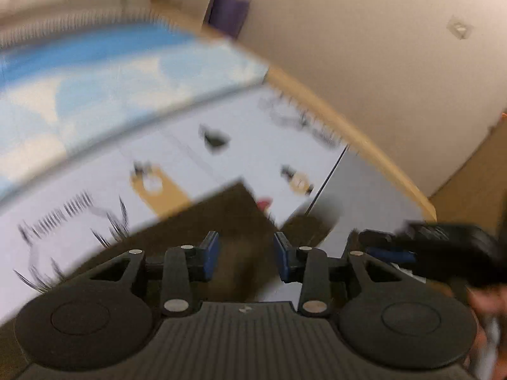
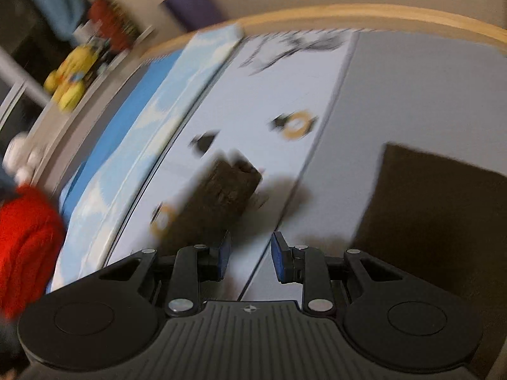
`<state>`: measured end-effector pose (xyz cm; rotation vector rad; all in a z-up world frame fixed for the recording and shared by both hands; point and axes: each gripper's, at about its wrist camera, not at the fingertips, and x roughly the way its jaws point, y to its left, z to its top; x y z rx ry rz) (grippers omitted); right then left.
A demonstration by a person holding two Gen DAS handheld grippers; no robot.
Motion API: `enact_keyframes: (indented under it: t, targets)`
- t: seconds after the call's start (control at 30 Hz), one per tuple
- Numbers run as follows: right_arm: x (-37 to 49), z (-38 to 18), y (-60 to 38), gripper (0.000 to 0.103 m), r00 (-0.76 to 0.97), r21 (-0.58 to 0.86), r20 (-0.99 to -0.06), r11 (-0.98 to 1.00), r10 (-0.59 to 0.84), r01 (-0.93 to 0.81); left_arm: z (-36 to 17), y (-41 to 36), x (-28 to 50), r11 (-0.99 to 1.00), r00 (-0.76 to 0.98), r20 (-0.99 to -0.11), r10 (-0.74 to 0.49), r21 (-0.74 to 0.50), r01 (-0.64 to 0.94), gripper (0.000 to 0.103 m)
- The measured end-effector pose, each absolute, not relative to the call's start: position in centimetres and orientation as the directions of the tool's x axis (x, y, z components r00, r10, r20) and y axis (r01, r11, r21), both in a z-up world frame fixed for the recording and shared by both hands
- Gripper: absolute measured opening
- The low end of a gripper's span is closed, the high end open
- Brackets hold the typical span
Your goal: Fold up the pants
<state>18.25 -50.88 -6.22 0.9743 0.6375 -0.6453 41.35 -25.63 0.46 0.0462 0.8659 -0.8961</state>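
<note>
The dark brown pants (image 1: 221, 218) lie on a pale printed table cover, seen blurred below my left gripper (image 1: 246, 255). That gripper is open and empty, its blue pads apart just above the cloth. In the right wrist view a narrow part of the pants (image 2: 225, 193) lies left of centre and a wide flat part (image 2: 437, 221) lies at the right. My right gripper (image 2: 250, 258) is open and empty, over the bare cover between the two parts. It also shows at the right edge of the left wrist view (image 1: 443, 247).
The table has a wooden rim (image 2: 348, 12) and a blue cloud-print sheet (image 2: 139, 139) along one side. A purple object (image 1: 226, 11) stands at the far edge. A red cloth (image 2: 25, 240) and yellow toys (image 2: 71, 79) are at the left.
</note>
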Motion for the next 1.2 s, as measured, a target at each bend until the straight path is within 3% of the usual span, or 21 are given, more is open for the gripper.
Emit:
enact_keyframes:
  t: [0.17,0.33,0.4,0.5,0.6,0.73,0.9,1.07,1.13,1.2]
  targets:
    - [15.9,-6.9,-54.6,0.031,0.636,0.544,-0.725,0.347,-0.263,0.764,5.9,-16.3,35.2,0.756,0.489,-0.641,-0.591,-0.231,0.612,0.045]
    - [16.9,-9.4,-55.5,0.035,0.674,0.592,-0.731,0.392,-0.108,0.705,7.3,-5.2,27.9,0.930,0.705,-0.645,-0.295,-0.025,0.367,0.045]
    - [18.2,-11.3,-55.2,0.036,0.669,0.606,-0.743,0.413,-0.009,0.680,6.8,-0.8,25.4,0.974,0.756,-0.631,-0.174,0.005,0.228,0.045]
    - [19.7,-13.6,-54.4,0.043,0.630,0.585,-0.775,0.432,0.049,0.686,4.6,4.8,23.1,0.998,0.779,-0.627,-0.032,0.029,0.064,0.045]
    - [21.2,-16.0,-54.5,0.044,0.606,0.565,-0.794,0.429,0.051,0.704,1.6,8.7,24.0,0.993,0.676,-0.728,0.118,0.098,-0.069,0.045]
    - [22.5,-17.6,-54.7,0.046,0.625,0.575,-0.780,0.433,0.033,0.694,-0.3,14.2,25.7,0.982,0.640,-0.748,0.176,0.090,-0.165,0.049]
    - [24.1,-18.4,-54.5,0.047,0.660,0.599,-0.751,0.446,0.026,0.665,-2.2,23.5,26.4,0.931,0.521,-0.825,0.218,0.016,-0.365,0.076]
    - [25.6,-17.8,-54.1,0.047,0.677,0.572,-0.736,0.542,0.007,0.616,-6.1,30.1,26.6,0.860,0.429,-0.889,0.158,-0.090,-0.503,0.079]
    - [25.9,-17.7,-54.1,0.045,0.677,0.564,-0.736,0.556,0.003,0.611,-7.3,30.9,26.9,0.842,0.397,-0.901,0.173,-0.074,-0.534,0.079]
    - [26.1,-17.6,-54.1,0.035,0.684,0.559,-0.730,0.571,-0.006,0.602,-8.1,31.2,27.3,0.835,0.381,-0.898,0.221,-0.028,-0.550,0.079]
